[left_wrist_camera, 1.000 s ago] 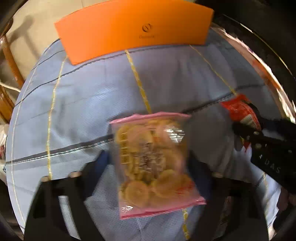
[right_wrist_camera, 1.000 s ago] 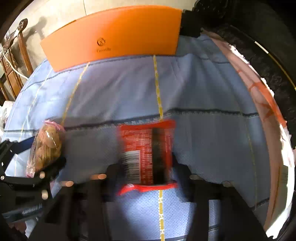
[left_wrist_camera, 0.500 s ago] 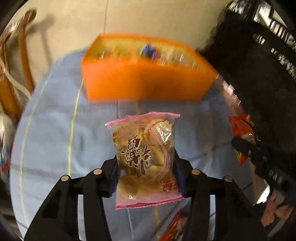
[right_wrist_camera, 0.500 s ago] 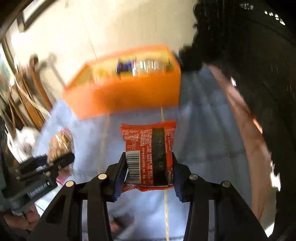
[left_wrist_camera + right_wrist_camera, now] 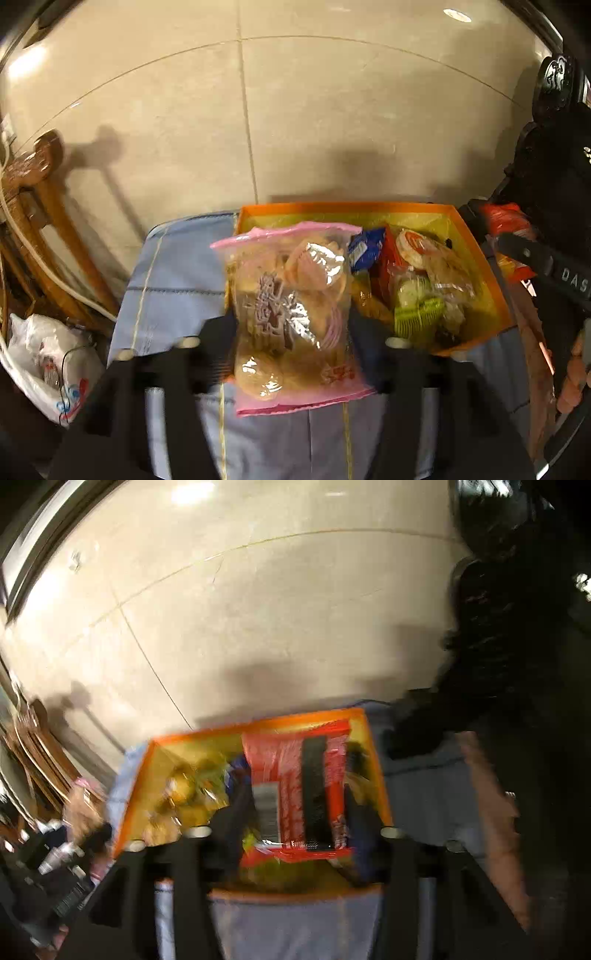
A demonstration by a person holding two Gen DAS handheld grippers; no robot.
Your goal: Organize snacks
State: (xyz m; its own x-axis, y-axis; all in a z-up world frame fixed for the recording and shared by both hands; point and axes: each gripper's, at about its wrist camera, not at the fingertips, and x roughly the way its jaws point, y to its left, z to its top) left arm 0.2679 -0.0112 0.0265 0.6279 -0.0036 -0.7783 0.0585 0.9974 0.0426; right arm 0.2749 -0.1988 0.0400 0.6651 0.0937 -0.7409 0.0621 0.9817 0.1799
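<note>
Risk one: left gripper (image 5: pixel 291 343) closed on pink biscuit bag (image 5: pixel 290 314), bag held above cloth just short of orange box (image 5: pixel 495 280); early drop lands outside near wall.

Risk two: right gripper (image 5: pixel 295 827) clamped on red packet (image 5: pixel 299 794) over box interior. Box already heaped; packet may slide off pile. View blurred, height uncertain.

Grippers near each other; collision possible.

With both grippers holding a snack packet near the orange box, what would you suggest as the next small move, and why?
Probably open the right gripper and let the red packet drop. It is clamped between the fingers and appears to sit over the orange box, which already holds other snacks. The left gripper grips the pink-edged cookie bag nearer the box's left wall, so it can follow.
</note>
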